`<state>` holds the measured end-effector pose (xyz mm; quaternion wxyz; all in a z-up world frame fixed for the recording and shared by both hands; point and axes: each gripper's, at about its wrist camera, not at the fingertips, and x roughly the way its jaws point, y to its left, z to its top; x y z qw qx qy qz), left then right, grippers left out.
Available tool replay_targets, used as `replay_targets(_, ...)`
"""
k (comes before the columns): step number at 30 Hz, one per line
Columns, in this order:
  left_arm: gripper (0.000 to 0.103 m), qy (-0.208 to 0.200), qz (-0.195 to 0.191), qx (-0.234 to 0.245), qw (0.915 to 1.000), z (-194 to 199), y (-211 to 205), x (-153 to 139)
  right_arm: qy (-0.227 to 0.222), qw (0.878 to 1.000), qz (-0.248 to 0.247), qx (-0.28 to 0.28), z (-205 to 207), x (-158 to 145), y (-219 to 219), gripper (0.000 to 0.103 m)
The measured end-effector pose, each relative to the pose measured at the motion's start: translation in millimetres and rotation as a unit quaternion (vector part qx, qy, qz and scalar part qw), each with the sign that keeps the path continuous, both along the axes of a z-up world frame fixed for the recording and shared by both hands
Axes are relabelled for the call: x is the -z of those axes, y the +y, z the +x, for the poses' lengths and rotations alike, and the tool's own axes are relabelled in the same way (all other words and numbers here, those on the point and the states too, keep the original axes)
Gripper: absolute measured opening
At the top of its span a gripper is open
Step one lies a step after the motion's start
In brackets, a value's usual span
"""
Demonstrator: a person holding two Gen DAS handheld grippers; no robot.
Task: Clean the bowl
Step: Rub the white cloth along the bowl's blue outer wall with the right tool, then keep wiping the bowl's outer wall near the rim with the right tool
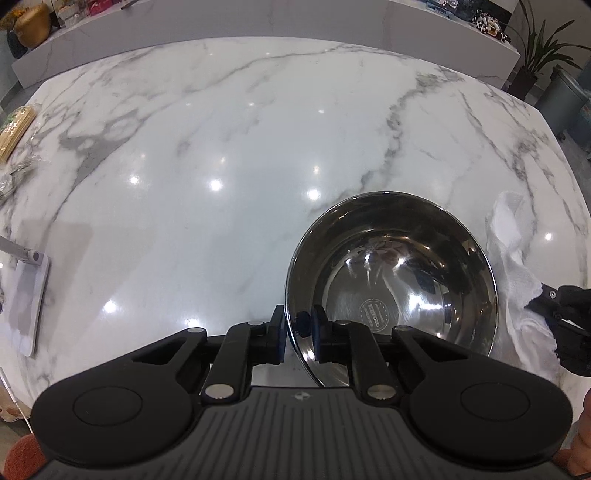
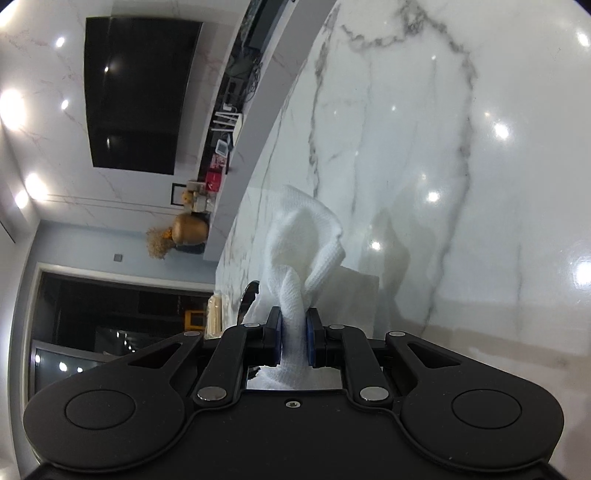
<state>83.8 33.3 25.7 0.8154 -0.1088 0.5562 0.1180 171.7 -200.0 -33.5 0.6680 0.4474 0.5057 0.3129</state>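
A shiny steel bowl (image 1: 402,273) sits on the marble table (image 1: 221,155), empty, with a round stamp on its bottom. My left gripper (image 1: 298,328) is shut on the bowl's near left rim, one finger outside and one inside. My right gripper (image 2: 293,332) is shut on a white cloth (image 2: 303,243), which bunches up in front of the fingers. In the left wrist view the cloth (image 1: 517,266) hangs just right of the bowl, with the right gripper (image 1: 554,306) at the frame's right edge. The bowl's edge (image 2: 248,295) shows a little in the right wrist view.
A white flat device (image 1: 26,306) lies at the table's left edge. A bundle of sticks (image 1: 14,129) and some wrapped cutlery (image 1: 14,177) lie at the far left. A raised marble shelf (image 1: 258,33) with ornaments runs behind the table.
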Motion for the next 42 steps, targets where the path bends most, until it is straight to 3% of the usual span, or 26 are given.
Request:
replay_targets(8, 0.012, -0.001, -0.009, 0.002, 1.0, -3.2, 1.8, 0.8, 0.029, 0.997, -0.07, -0.024, -2.0, 18.0, 5.4, 0.012)
replay_targets(11, 0.014, 0.008, -0.029, -0.006, 0.9995, -5.6, 3.7, 3.1, 0.03, 0.996, -0.075, -0.027, -0.9, 17.8, 7.1, 0.012)
replay_targets(13, 0.024, 0.019, -0.057, -0.017, 0.9981, -8.4, 5.4, 7.1, 0.03, 0.996, -0.075, -0.028, -0.8, 16.9, 6.8, 0.012)
replay_targets(16, 0.025, 0.023, -0.075, -0.021, 0.9967, -12.5, 2.8, 9.0, 0.031, 0.996, -0.077, -0.031, -0.2, 15.0, 7.3, 0.012)
replay_targets(25, 0.02, 0.028, -0.029, 0.009, 0.9991, -10.2, -8.7, 2.6, 0.025, 0.996, -0.077, -0.036, -12.4, 10.0, -20.4, 0.012)
replay_targets(30, 0.015, 0.025, 0.022, 0.014, 0.9994, -3.2, -3.0, -2.0, 0.004, 1.0, -0.015, -0.014, -11.8, 0.3, -33.3, 0.012)
replay_targets(34, 0.015, 0.024, 0.035, 0.012, 0.999, 2.9, -0.4, -2.5, -0.007, 1.0, 0.025, -0.007, -11.6, -4.0, -39.4, 0.012)
replay_targets(42, 0.016, 0.013, 0.048, 0.026, 0.9984, 8.4, -5.6, -2.1, 0.011, 1.0, -0.01, -0.021, -9.9, 3.1, -36.2, 0.012)
